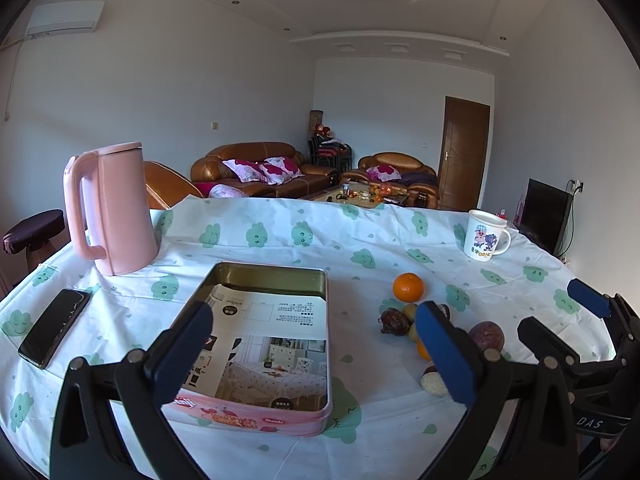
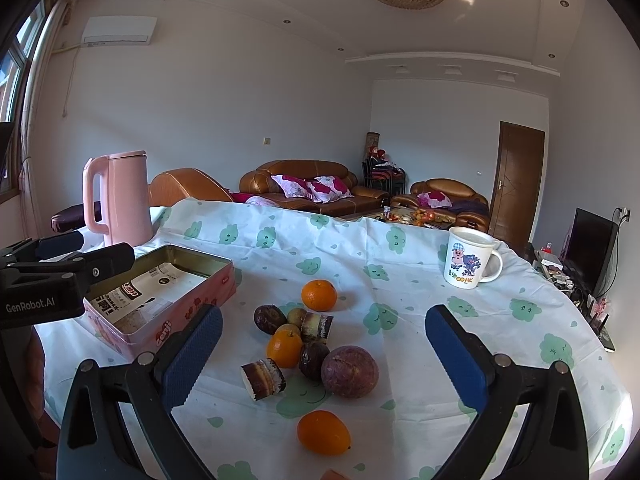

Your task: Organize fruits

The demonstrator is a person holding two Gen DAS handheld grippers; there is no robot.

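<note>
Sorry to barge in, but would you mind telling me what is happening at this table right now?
A person is sorting fruit with two handheld grippers. Both the left gripper and the right gripper are open and empty. The left one hovers over the open pink tin, which holds only a printed sheet, no fruit. The right one faces the loose pile on the tablecloth: oranges, a purple passion fruit and some cut cane pieces. Nothing has been picked up yet.

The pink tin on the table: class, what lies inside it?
Inside the pink tin lies only a printed paper sheet covering the bottom; no fruit is in it. The left tool's finger hides the near-left corner. What lies under the sheet cannot be seen.
</note>
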